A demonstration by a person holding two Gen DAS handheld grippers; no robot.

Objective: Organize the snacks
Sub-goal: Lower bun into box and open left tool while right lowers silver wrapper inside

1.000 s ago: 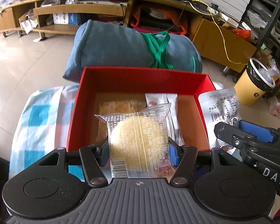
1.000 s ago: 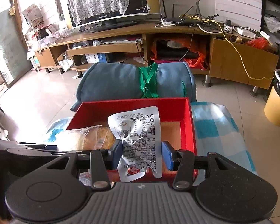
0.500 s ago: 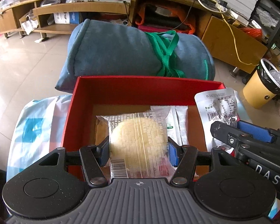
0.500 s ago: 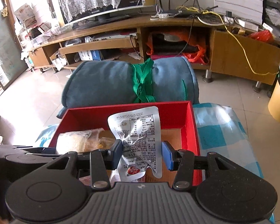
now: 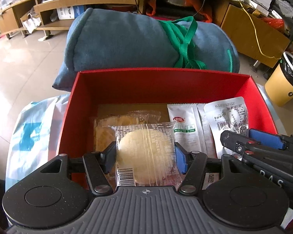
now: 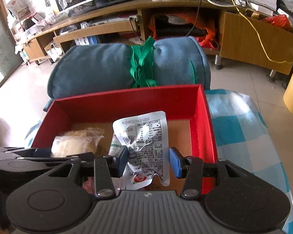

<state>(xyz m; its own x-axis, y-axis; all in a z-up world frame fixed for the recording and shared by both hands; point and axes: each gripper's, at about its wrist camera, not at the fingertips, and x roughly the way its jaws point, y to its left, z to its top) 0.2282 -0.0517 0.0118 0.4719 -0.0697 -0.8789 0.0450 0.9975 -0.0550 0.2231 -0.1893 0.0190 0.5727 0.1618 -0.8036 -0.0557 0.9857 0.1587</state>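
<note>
Snacks ride lower now: your left gripper [image 5: 145,156] pinches the round cake [image 5: 146,156], your right gripper [image 6: 147,160] the silver pouch [image 6: 144,144], both over the red box [image 5: 166,81], ready for release.

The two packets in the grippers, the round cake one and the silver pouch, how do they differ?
The cake packet in the left gripper is clear, showing a pale round cake; the silver pouch in the right gripper is opaque foil covered in print. The cake packet fills its jaws flat; the silver pouch is crumpled where pinched. Both are sealed snacks held over the red box.
</note>
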